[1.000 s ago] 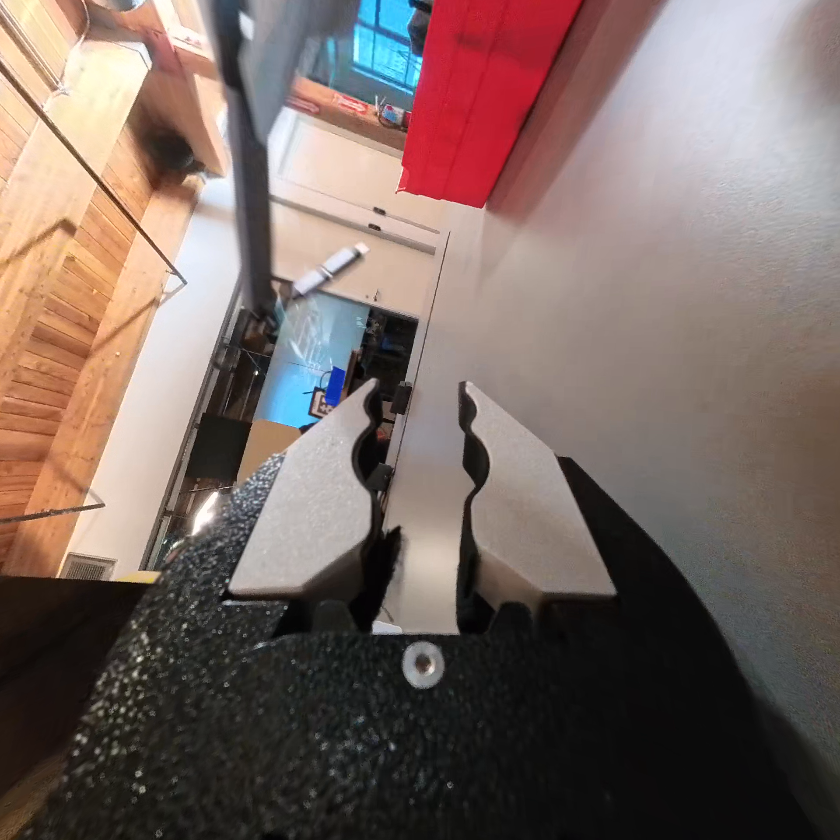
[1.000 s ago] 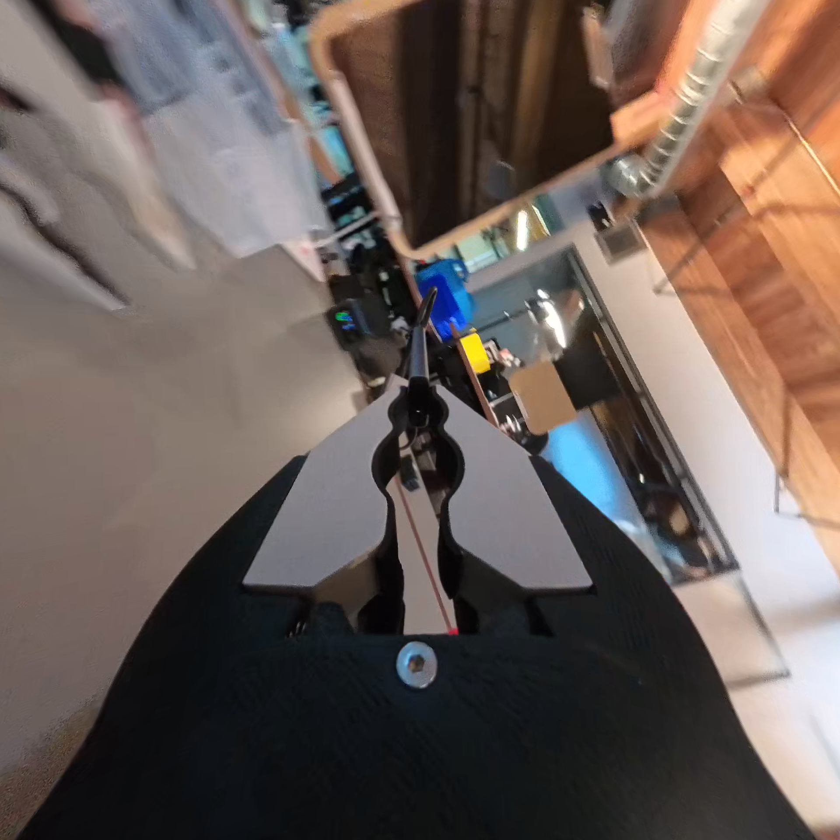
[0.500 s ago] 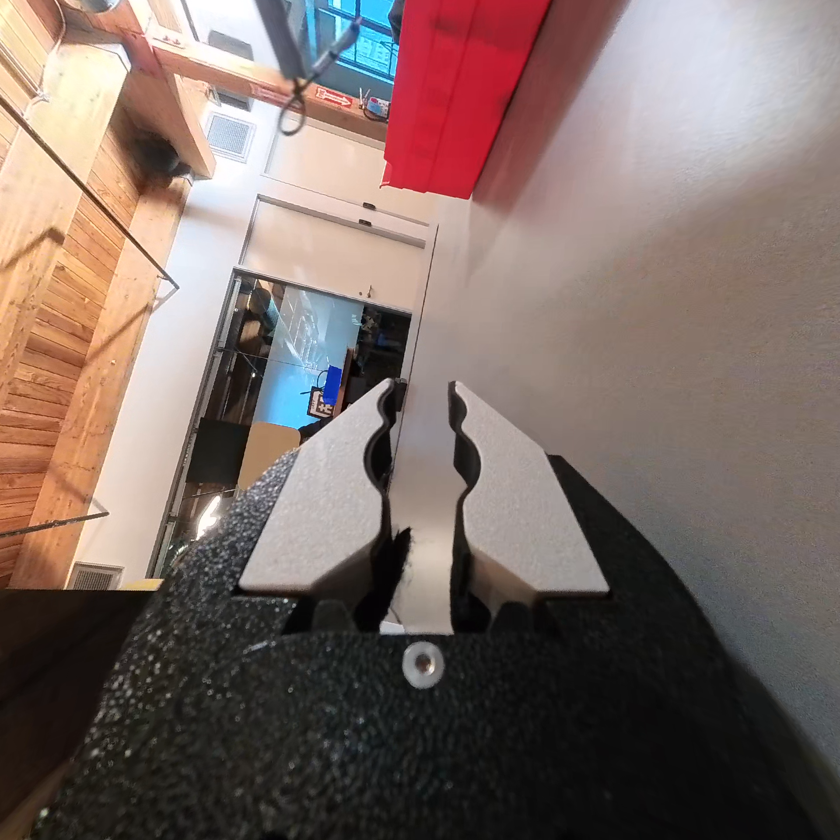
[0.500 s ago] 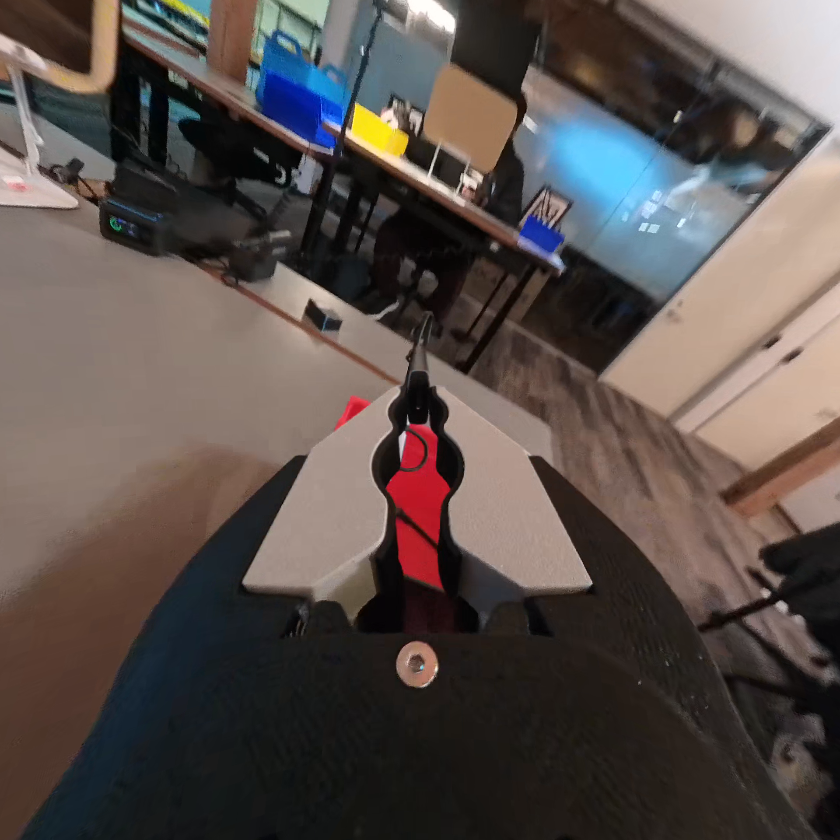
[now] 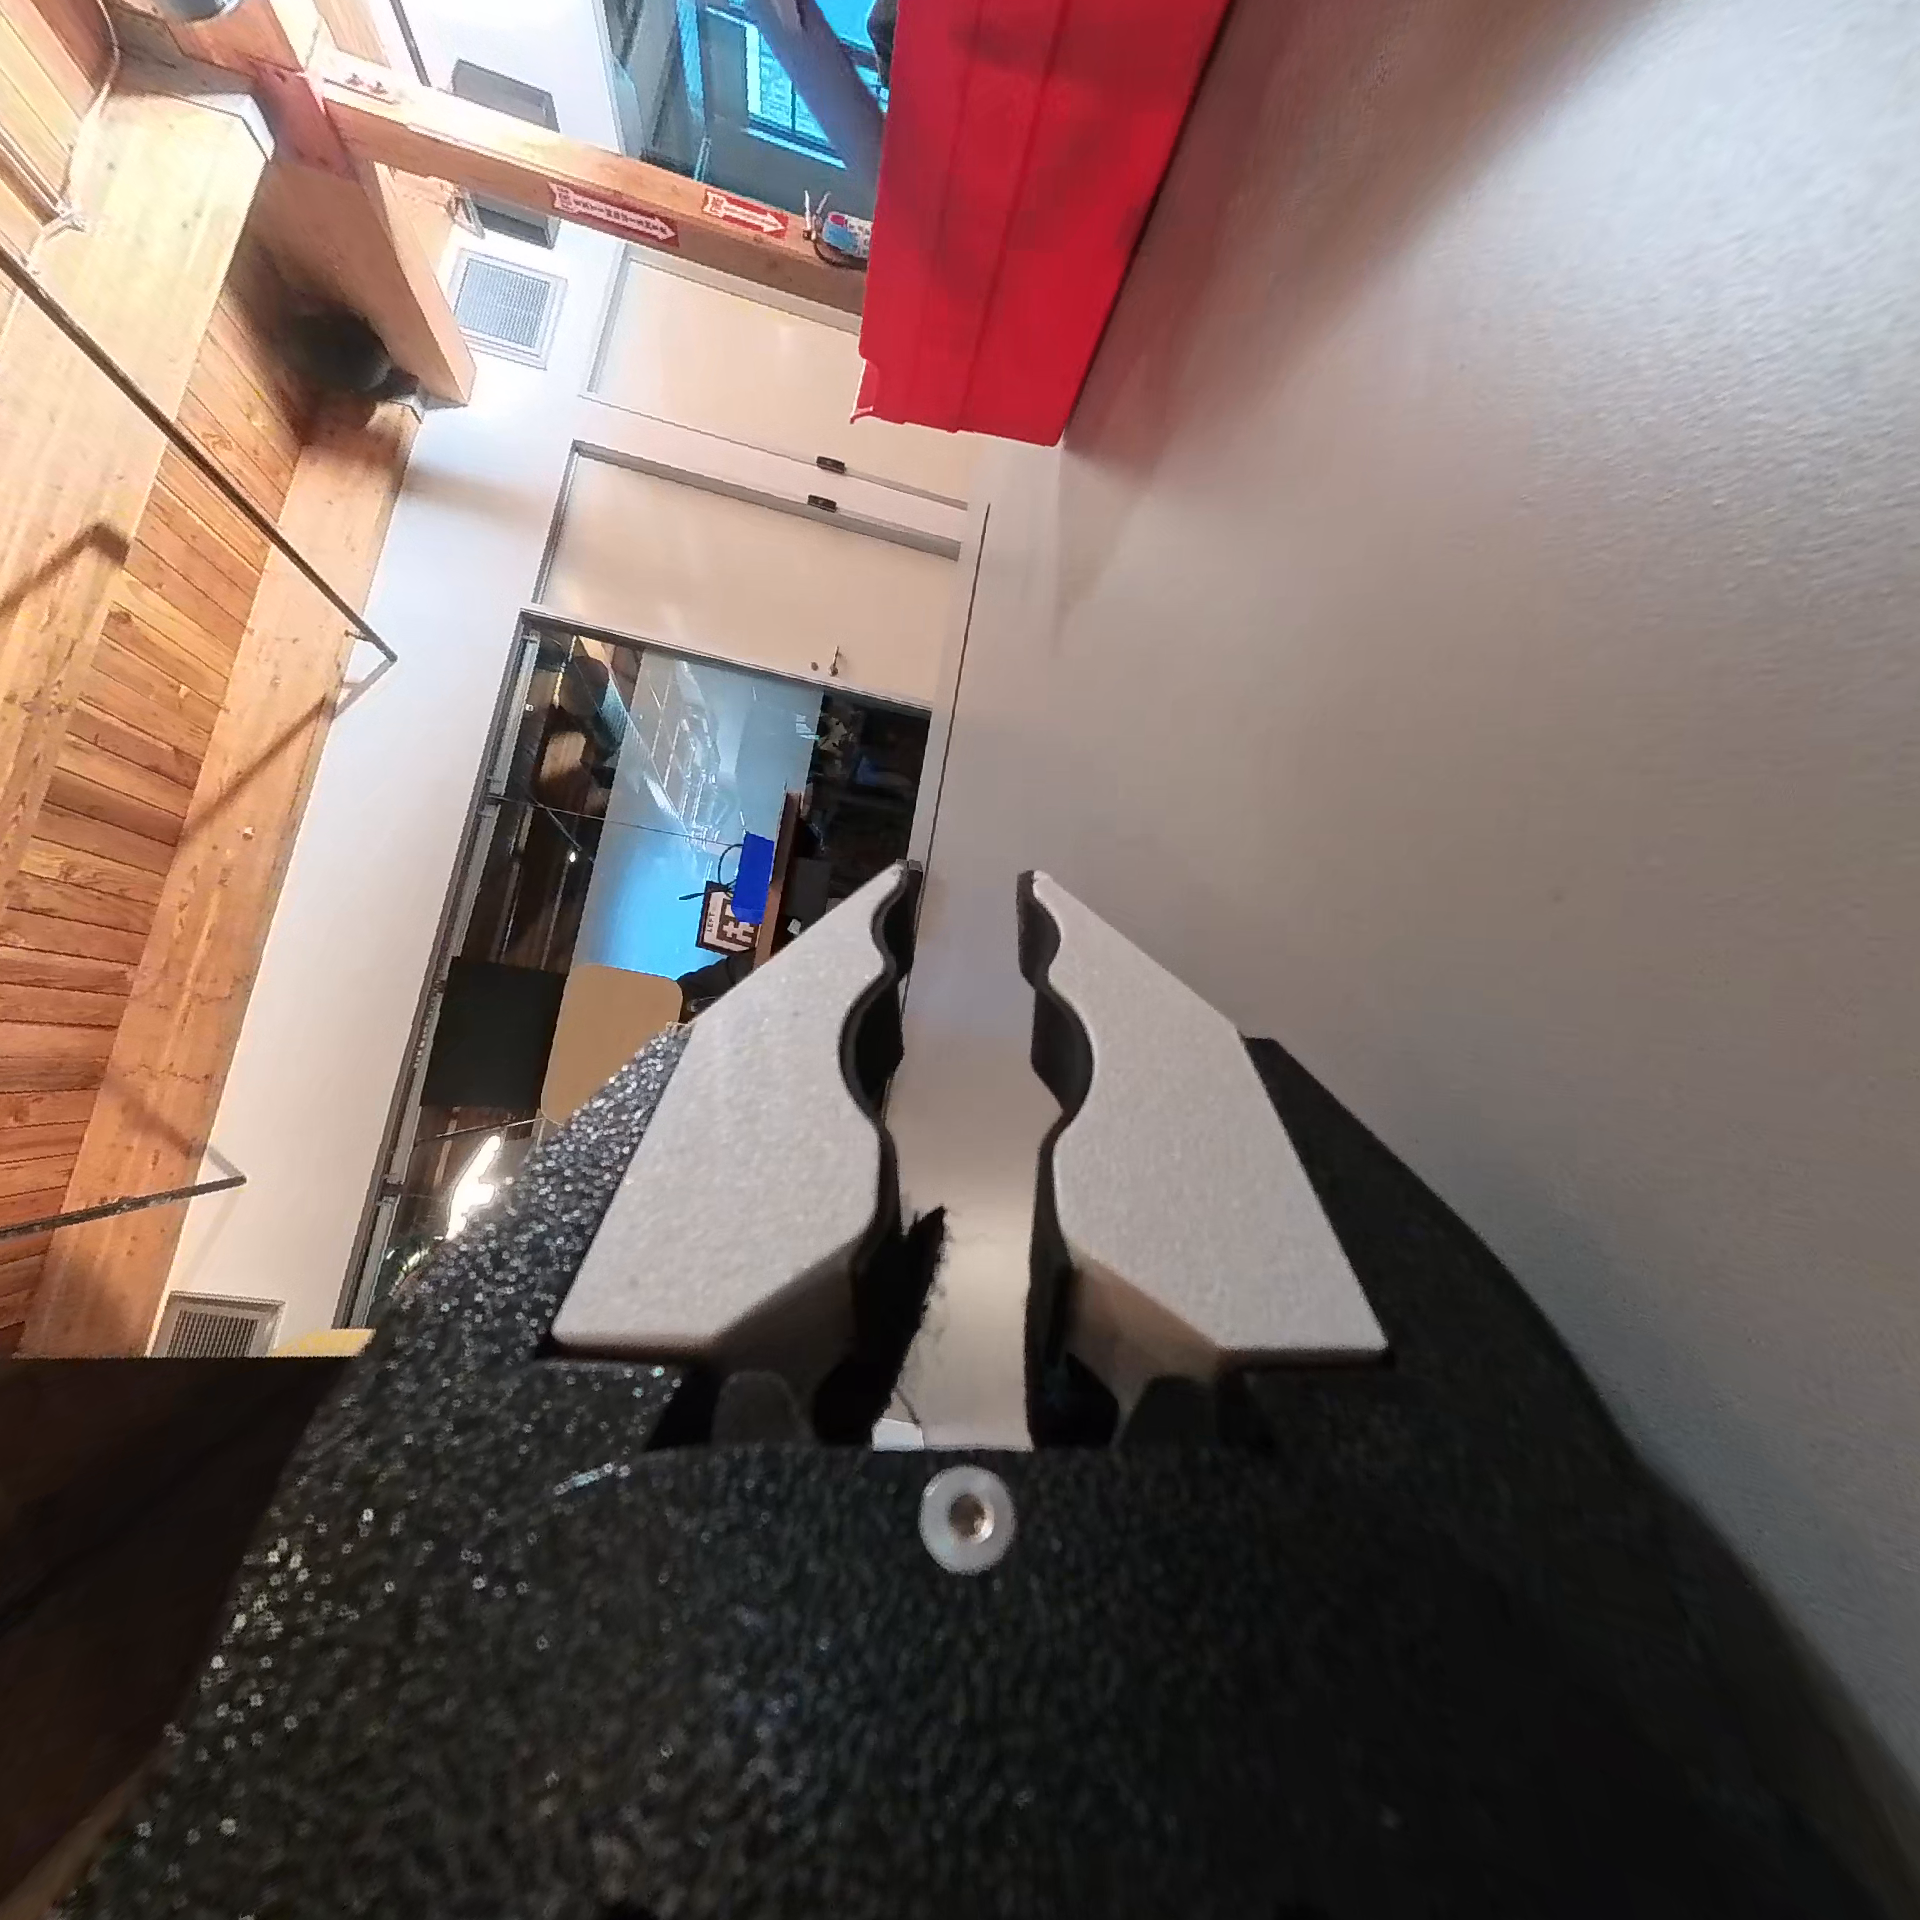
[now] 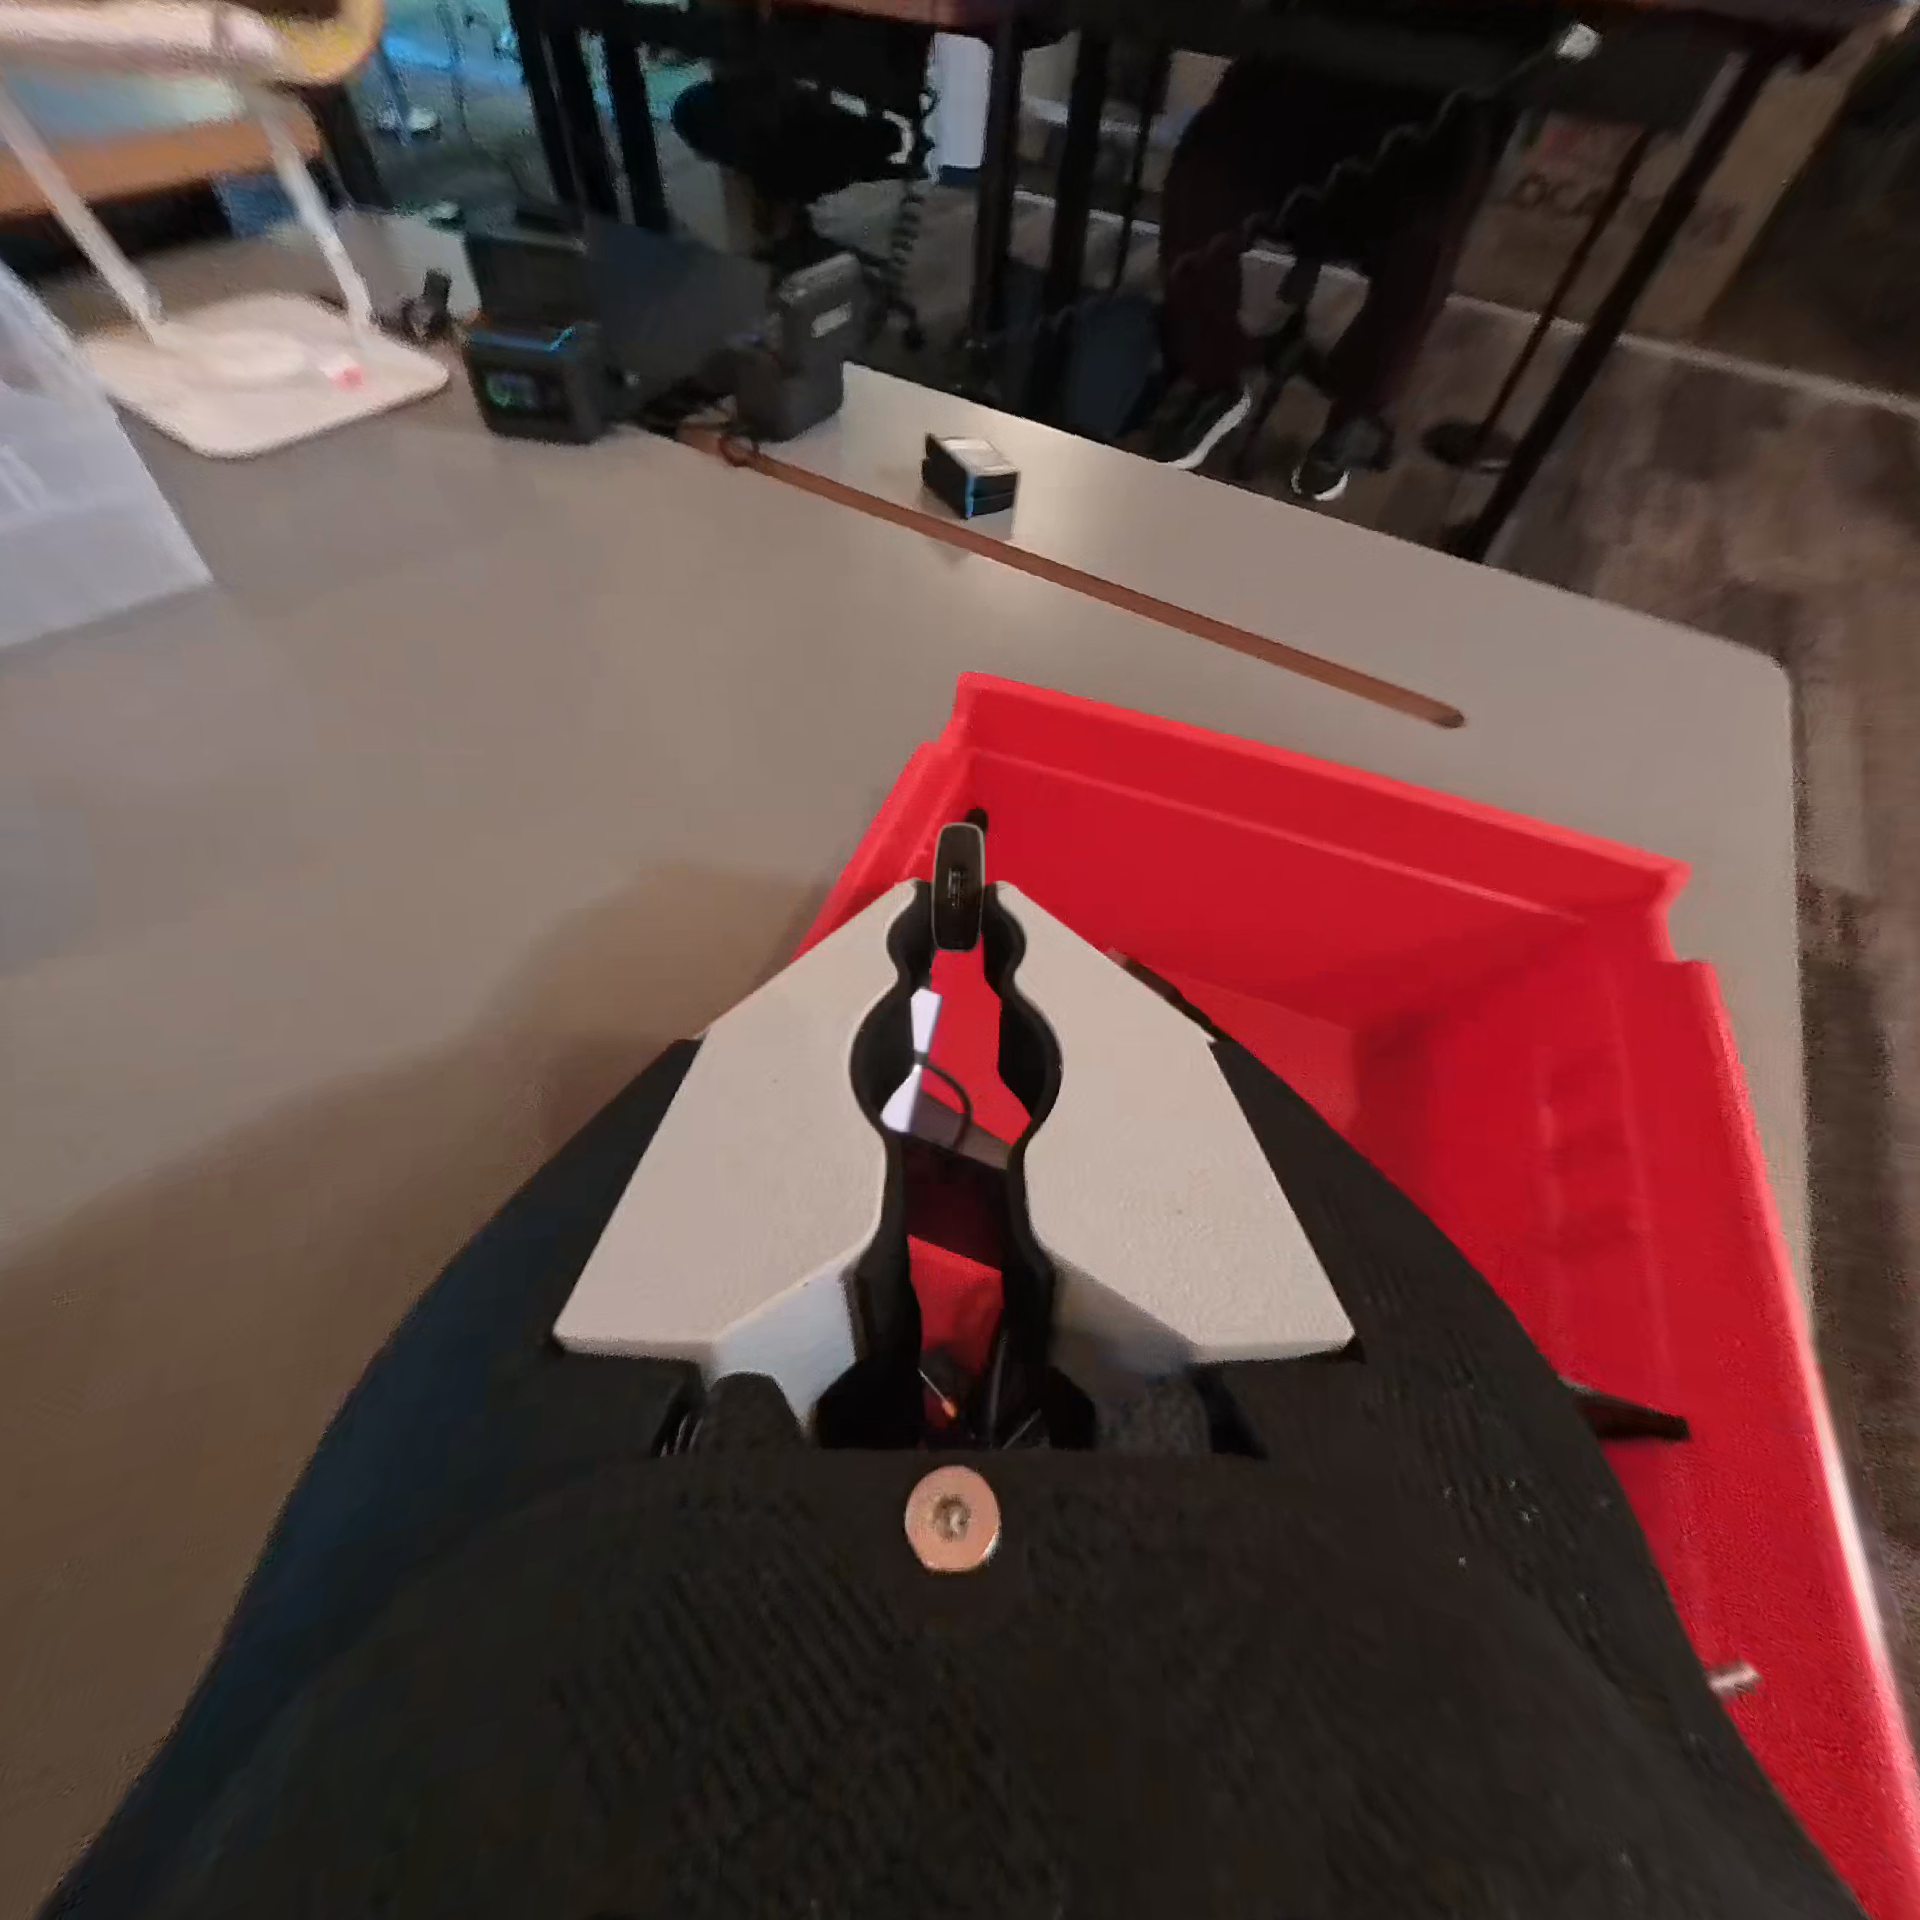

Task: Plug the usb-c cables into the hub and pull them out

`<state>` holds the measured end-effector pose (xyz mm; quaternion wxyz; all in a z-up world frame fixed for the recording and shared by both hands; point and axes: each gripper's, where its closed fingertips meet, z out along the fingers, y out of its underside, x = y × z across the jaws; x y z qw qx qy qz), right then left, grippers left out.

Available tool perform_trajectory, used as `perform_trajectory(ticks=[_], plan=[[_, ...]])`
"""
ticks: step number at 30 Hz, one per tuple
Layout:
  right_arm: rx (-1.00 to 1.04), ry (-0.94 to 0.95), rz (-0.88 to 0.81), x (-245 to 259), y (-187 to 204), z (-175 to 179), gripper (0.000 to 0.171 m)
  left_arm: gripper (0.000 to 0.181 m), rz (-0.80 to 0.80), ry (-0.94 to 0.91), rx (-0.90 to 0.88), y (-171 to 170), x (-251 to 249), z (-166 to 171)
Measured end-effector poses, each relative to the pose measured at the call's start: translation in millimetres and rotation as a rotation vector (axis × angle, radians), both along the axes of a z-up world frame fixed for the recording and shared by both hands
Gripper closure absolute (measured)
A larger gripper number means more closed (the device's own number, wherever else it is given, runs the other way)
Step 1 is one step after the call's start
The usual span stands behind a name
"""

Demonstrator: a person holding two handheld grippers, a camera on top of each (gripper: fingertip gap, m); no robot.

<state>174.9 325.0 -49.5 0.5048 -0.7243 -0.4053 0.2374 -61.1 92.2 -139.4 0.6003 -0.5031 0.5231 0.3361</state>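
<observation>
The right gripper (image 6: 956, 894) has its fingers clamped on the dark plug end of one usb-c cable (image 6: 956, 883), pinched at the very tips so the connector sticks out ahead. This hold seems chosen to leave the plug free to be aimed or let go. The thin black cord runs back between the fingers, with one white tag (image 6: 912, 1060) showing in the gap. The gripper hangs over the near left corner of the red bin (image 6: 1455, 914), at center right of the frame. The plug seems on its way into the bin or out of it; which one cannot be told. More cord and a flat dark part lie in the bin under the fingers; whether that is the hub cannot be told.

The left gripper (image 5: 966, 883) lies on its side, the grey desk (image 5: 1507, 727) filling the right of its frame. Its fingers stand a little apart and hold nothing, probably idle. The same red bin (image 5: 997, 208) shows at top center.

Counted: two grippers, one cable in hand, one red bin. At upper center of the right view, one small black box (image 6: 971, 473) sits on the desk. One dark device with a lit display (image 6: 530, 379) sits upper left.
</observation>
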Motion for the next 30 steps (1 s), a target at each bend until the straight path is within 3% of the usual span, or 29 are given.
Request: perform_trajectory(ticks=[4,8,15,17,21,24,27,30], plan=[[-0.036,0.046,-0.205,24,34,-7,0.160,0.163,0.003,-0.001,0.000,0,-1,0],[0.058,0.033,-0.381,55,54,0,0.137,0.163,0.004,-0.001,-0.004,1,-1,0],[0.203,-0.018,-0.487,99,45,44,0.130,0.163,0.010,-0.008,-0.005,1,-3,0],[0.206,-0.056,-0.515,119,37,54,0.116,0.163,0.017,-0.045,0.005,1,-5,5],[0.074,-0.141,-0.536,159,25,41,0.103,0.159,0.036,-0.358,0.006,3,-14,35],[-0.042,-0.152,-0.553,187,23,17,0.100,0.142,0.028,-0.625,-0.072,5,-10,63],[-0.178,-0.172,-0.534,204,20,-16,0.102,0.131,0.002,-0.813,-0.082,-7,-1,112],[-0.266,-0.221,-0.516,213,17,-45,0.105,0.108,0.215,-0.887,-0.059,-17,-30,139]])
